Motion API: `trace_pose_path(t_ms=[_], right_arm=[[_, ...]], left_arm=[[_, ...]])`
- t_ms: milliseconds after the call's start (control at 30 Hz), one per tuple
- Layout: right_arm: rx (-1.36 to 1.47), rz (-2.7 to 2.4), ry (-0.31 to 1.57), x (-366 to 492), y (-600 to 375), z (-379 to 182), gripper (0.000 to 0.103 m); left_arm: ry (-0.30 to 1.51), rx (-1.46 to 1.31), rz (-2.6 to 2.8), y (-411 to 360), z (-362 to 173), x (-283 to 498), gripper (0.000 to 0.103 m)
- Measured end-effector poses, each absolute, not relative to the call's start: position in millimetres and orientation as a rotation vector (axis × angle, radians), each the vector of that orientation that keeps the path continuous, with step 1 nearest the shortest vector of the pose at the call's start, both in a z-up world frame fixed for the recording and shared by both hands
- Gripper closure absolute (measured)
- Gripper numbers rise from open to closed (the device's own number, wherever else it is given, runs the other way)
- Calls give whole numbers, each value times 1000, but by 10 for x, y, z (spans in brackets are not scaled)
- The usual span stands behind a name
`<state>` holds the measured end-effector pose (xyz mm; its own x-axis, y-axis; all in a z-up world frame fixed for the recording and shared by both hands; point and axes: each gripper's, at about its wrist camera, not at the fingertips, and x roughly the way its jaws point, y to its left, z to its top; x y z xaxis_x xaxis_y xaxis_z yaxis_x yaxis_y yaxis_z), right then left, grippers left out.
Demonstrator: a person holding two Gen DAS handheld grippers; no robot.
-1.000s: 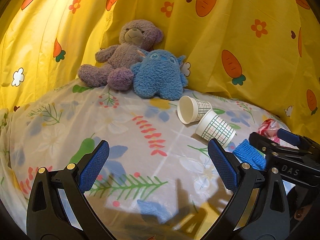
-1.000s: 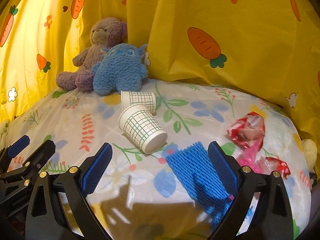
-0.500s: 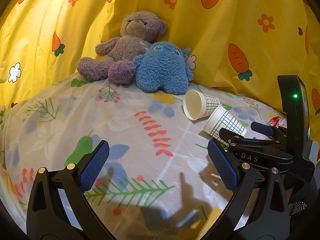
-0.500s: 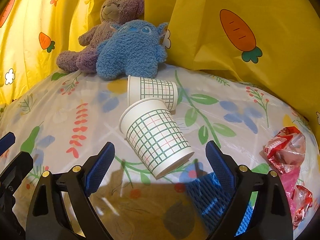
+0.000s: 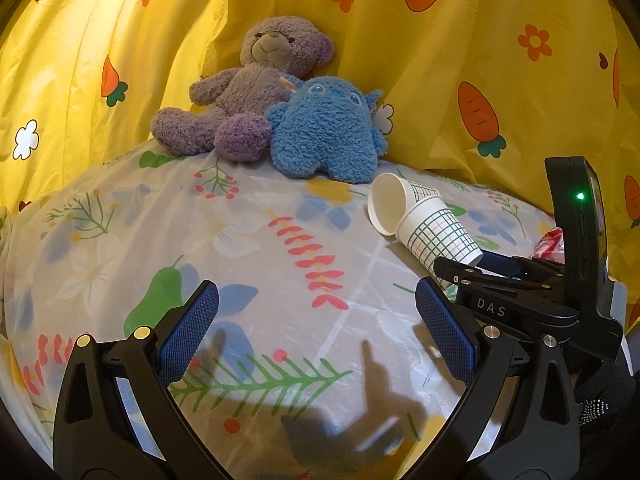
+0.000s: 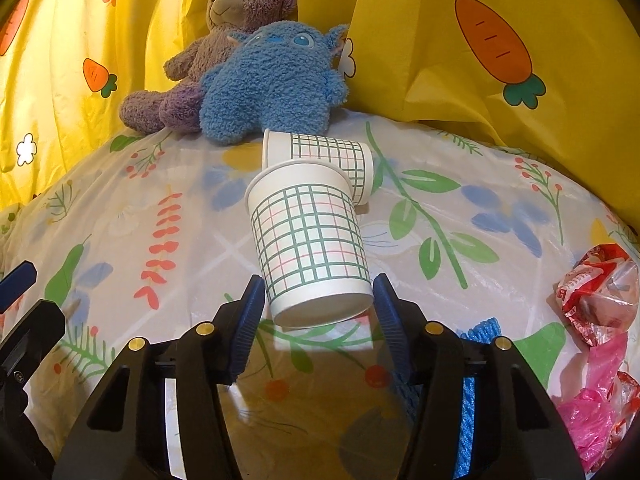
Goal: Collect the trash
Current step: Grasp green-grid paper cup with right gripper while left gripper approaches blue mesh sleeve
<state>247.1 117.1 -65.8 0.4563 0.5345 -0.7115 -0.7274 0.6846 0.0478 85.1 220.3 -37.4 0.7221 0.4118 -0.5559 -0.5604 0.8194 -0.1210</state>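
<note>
Two white paper cups with a green grid print lie on their sides on the flowered sheet. The near cup (image 6: 310,240) has its base between the pads of my right gripper (image 6: 320,302). The jaws are closing and both pads touch the cup's sides. The far cup (image 6: 328,154) lies crosswise just behind it, touching its rim. In the left wrist view the near cup (image 5: 440,232) and the far cup (image 5: 390,204) are at the right, with the right gripper (image 5: 476,270) at the near cup's base. My left gripper (image 5: 316,336) hangs open over bare sheet, nothing between its pads.
A purple teddy bear (image 5: 256,92) and a blue plush toy (image 5: 324,132) sit against the yellow carrot-print curtain (image 5: 460,40). Red and pink wrappers (image 6: 596,300) lie at the right. A blue foam net (image 6: 476,360) lies partly under the right gripper.
My right gripper has moved forward and down from the blue foam net to the near cup, and its jaws have narrowed around the cup's base. The left gripper has barely shifted.
</note>
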Motion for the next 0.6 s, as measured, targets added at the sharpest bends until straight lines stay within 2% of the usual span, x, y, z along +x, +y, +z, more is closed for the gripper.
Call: trace_pose_path(t_ms=[600], right_arm=[[-149,671,673,2267,385,-191,49]], left_arm=[[500,-260,442,1843,-175,862,6]])
